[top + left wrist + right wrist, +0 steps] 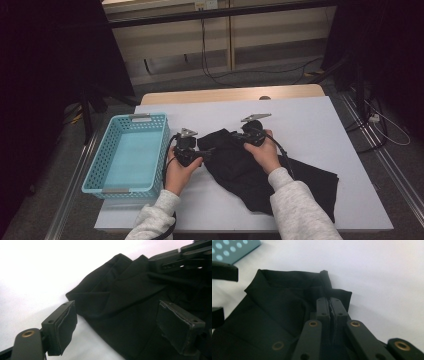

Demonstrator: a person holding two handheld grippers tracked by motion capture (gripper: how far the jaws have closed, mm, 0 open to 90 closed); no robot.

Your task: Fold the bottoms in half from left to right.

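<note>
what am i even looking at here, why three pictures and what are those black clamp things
A person sits at a white table holding a hand-held clamp tool in each hand. The high view looks down from above; the other two come from cameras riding on each tool, looking along its jaws. On the table lie a black cloth and a light blue basket. The left gripper has its jaws wide open, with the edge of the cloth lying between them. The right gripper has its jaws closed, and they appear to pinch a fold of the cloth near its top edge.

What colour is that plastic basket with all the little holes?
Light turquoise blue; the perforated plastic basket shows best in the high view.
</note>
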